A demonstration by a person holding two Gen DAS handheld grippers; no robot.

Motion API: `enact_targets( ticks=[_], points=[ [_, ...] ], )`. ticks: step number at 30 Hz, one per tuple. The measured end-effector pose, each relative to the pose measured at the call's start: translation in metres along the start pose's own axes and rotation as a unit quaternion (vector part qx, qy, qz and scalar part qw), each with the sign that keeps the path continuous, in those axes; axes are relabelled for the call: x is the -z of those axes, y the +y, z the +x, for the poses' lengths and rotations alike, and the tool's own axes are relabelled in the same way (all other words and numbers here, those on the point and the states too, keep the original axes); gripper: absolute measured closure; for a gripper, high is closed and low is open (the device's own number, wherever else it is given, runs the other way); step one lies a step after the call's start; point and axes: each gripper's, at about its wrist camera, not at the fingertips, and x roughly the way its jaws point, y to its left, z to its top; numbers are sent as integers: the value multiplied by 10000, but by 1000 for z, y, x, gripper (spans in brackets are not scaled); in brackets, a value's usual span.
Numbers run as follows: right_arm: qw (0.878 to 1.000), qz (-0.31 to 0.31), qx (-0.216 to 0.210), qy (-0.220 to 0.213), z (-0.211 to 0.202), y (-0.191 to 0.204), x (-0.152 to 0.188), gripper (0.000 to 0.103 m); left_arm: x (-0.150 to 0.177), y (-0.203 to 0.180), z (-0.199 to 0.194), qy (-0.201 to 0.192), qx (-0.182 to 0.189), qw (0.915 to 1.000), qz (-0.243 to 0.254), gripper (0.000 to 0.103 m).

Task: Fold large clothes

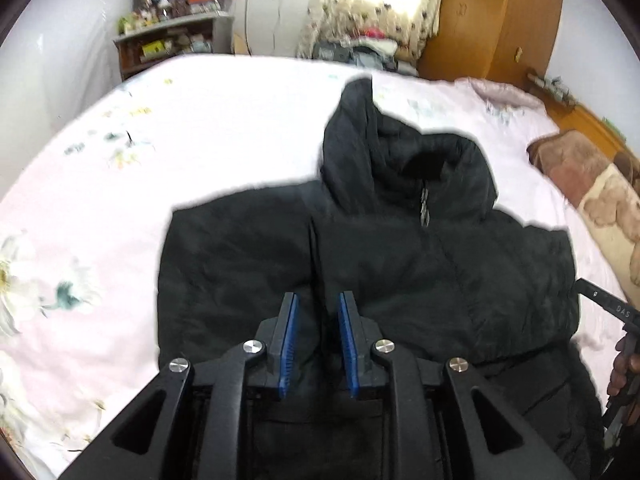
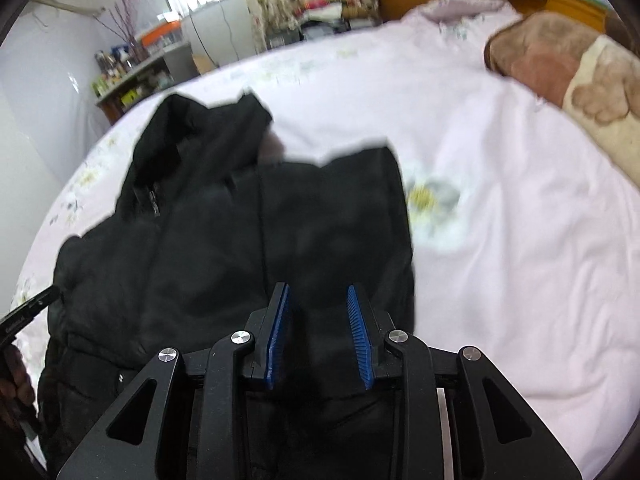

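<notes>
A black padded jacket (image 1: pixel 400 256) lies on the pink floral bed sheet (image 1: pixel 200 128), its hood and collar pointing away, its zipper pull in the middle. Both sleeves look folded in over the body. My left gripper (image 1: pixel 318 304) hovers over the jacket's left part, its blue pads apart with dark fabric showing between them. My right gripper (image 2: pixel 318 296) is over the jacket (image 2: pixel 240 232) near its right edge, its pads wider apart. Whether either pinches fabric cannot be told. The right tool shows at the left view's right edge (image 1: pixel 612 308).
A brown and cream blanket (image 2: pixel 560 80) lies at the bed's right side. A wooden headboard (image 1: pixel 496 20), a cluttered shelf (image 1: pixel 168 40) and a curtain stand beyond the bed. The pink sheet (image 2: pixel 500 220) spreads to the right of the jacket.
</notes>
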Motion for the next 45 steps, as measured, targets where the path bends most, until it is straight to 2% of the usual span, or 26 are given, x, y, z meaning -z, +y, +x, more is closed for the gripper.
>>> enact_targets(
  ticks=[2, 4, 7, 10, 14, 17, 21, 25, 27, 29, 32, 34, 36, 38, 40, 43, 45],
  points=[
    [10000, -18, 17, -78, 0, -1, -11, 73, -13, -8, -2, -136, 122, 9998, 34, 77],
    [9999, -62, 111, -95, 8, -2, -22, 73, -26, -26, 6, -256, 169, 9991, 281, 77],
    [9999, -52, 146, -41, 26, -3, -37, 73, -37, -43, 45, -27, 173, 9987, 470, 77],
    [9992, -127, 349, 120, 49, -6, -45, 73, -27, -40, 88, 333, -63, 9980, 530, 77],
    [9980, -124, 444, 427, 84, -18, -38, 73, -7, -31, 109, 243, -28, 9977, 625, 77],
    [9982, -108, 388, 435, 98, -23, -28, 74, -2, -30, 114, 186, 1, 9980, 610, 77],
    [9979, -61, 424, 484, 93, -24, -33, 74, -3, -31, 113, 221, -45, 9976, 654, 78],
    [9997, 34, 225, 79, 45, -19, -38, 74, -7, -29, 109, 264, -6, 9975, 663, 78],
    [9998, 132, 127, -69, 18, -22, -25, 74, -6, -30, 109, 229, -30, 9975, 671, 78],
    [10000, 71, 0, -9, 6, -19, -4, 74, -4, -32, 110, 199, -99, 9971, 722, 78],
    [9985, -113, 191, 507, 29, -16, 23, 74, -3, -34, 111, 195, -123, 9969, 759, 78],
    [9980, 23, 75, 628, 48, -23, 31, 74, -4, -35, 111, 213, -141, 9966, 782, 78],
    [9974, 218, 9, 689, 54, -27, 25, 74, -7, -38, 109, 260, -208, 9958, 852, 78],
    [9969, 181, 138, 747, 50, -24, 17, 74, -13, -40, 98, 304, -242, 9958, 834, 78],
    [9982, 21, 270, 544, 30, -16, 9, 74, -21, -37, 72, 164, -70, 9978, 641, 79],
    [10000, -84, 4, -4, -8, 3, 1, 74, -18, -39, 30, -268, 263, 9976, 573, 79],
    [9994, -222, -240, -139, -16, 22, -3, 74, -9, -44, 18, -302, 483, 9969, 540, 79]
  ],
)
